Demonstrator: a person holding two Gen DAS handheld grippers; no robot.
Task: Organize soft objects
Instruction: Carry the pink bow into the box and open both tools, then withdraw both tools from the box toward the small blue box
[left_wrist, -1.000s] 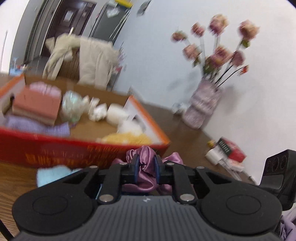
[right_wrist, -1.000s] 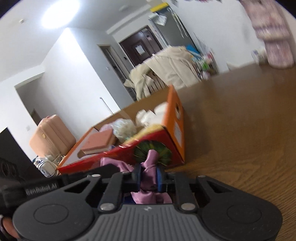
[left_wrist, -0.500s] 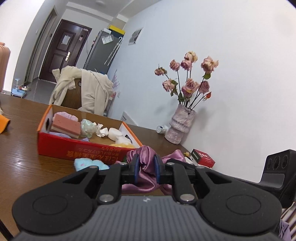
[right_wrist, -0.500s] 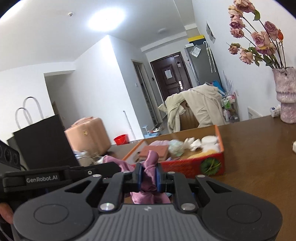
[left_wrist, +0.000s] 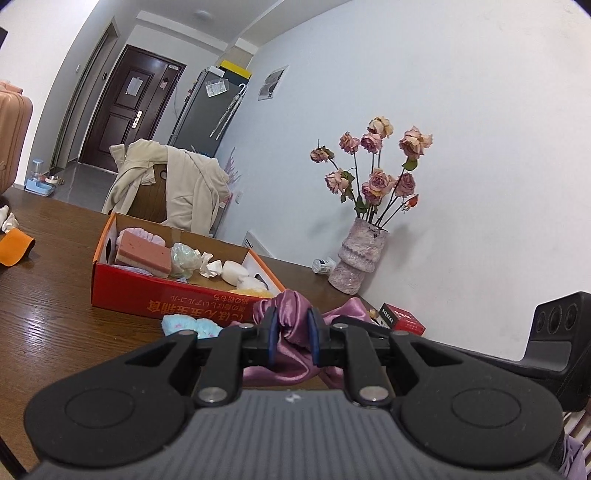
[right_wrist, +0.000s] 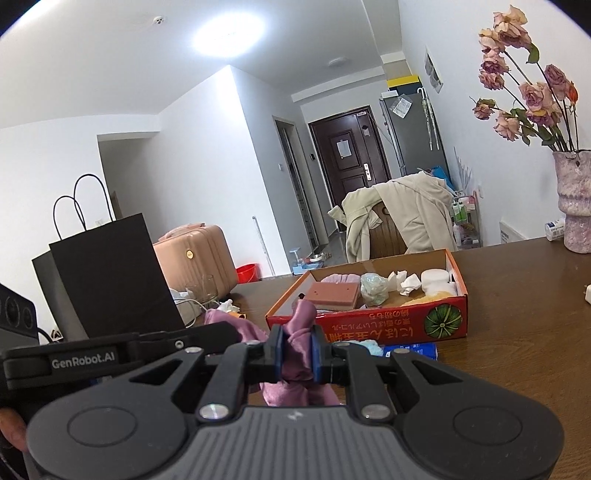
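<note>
Both my left tongs (left_wrist: 291, 334) and right tongs (right_wrist: 298, 354) pinch the mauve satin cloth (left_wrist: 286, 314) above the bench (left_wrist: 55, 314); I should keep it taut and clear the red cardboard box (right_wrist: 369, 326) wall.

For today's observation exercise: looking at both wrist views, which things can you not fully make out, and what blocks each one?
- Purple satin cloth, both views: its lower part is hidden behind the claw bodies.
- Light blue fluffy item, left wrist view: partly covered by the left claw.
- Blue packet, right wrist view: print too small to read.
- Red box: its near wall hides the bottom contents.
</note>
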